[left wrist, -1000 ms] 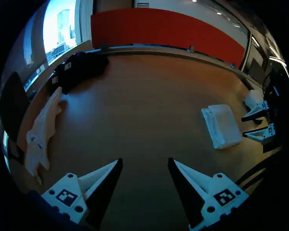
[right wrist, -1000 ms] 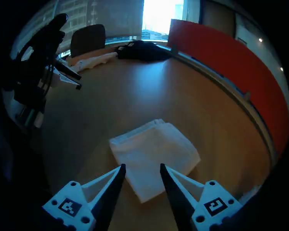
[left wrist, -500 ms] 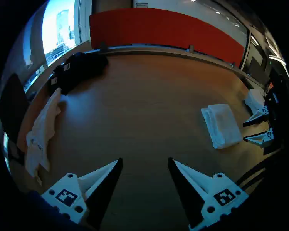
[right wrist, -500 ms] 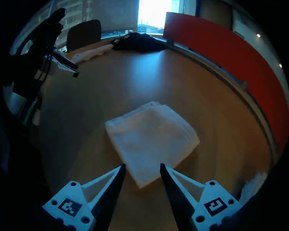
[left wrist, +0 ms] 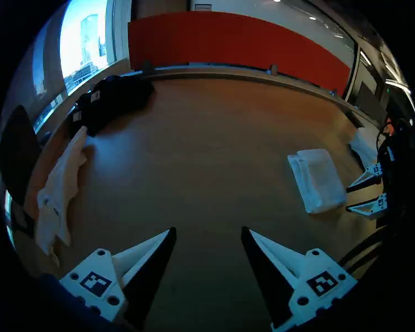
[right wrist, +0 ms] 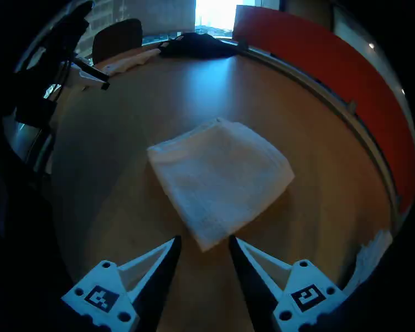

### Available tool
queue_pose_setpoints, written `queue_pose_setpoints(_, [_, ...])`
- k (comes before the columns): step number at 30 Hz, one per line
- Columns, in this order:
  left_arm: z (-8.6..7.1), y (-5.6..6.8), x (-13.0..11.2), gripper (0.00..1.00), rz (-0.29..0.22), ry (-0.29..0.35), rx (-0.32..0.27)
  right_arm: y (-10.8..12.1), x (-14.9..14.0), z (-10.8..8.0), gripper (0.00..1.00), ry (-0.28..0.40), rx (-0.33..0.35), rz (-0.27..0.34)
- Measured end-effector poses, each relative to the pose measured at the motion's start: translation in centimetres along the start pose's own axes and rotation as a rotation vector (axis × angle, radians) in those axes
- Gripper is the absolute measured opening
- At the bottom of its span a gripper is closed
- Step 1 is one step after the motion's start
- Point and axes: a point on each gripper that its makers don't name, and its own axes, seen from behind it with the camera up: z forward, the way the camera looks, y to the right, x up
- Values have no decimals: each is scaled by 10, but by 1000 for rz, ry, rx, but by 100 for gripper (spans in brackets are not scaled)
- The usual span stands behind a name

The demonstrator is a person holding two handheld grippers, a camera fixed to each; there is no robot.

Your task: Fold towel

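Broadly, the wooden table [left wrist: 207,149] takes up most of both views, with a red partition [left wrist: 235,44] along its far edge. The towel [right wrist: 221,171] lies flat on the table as a compact, layered rectangle, directly ahead of the right gripper [right wrist: 203,239] and well off to one side of the left gripper [left wrist: 207,229]. From how it lies, the fold looks largely done, so the step in hand is probably either one last fold or simply leaving it square. If another fold is wanted, the near corner should be pinched through all its layers, lifted low and carried across to the far edge, so the stack does not fan apart. The left gripper could pin the opposite side, though it would first have to come across the table. The right gripper's fingers [right wrist: 157,260] stand moderately apart and hold nothing. The towel's near corner shows in the gap between them, and I cannot tell whether either finger touches it. The left gripper's fingers [left wrist: 152,257] are spread wider over bare wood, empty.
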Motion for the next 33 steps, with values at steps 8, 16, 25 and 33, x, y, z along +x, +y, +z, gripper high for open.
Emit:
queue_pose_setpoints(8, [1,1,0,86,5,1,-3,0,-1,2,56,-1,-4,13])
queue_pose_setpoints(16, [0,2,0,86,3,2,-7,2,-6,5,39,-17,1,51])
queue_pose_setpoints(25, [-1,0,-1,87,3,0,-5,-1,-8,6,23,-18,12,59])
queue_pose_setpoints(33, [0,2,-1,86,5,1,-7,-5,-8,6,5,-8,19,73])
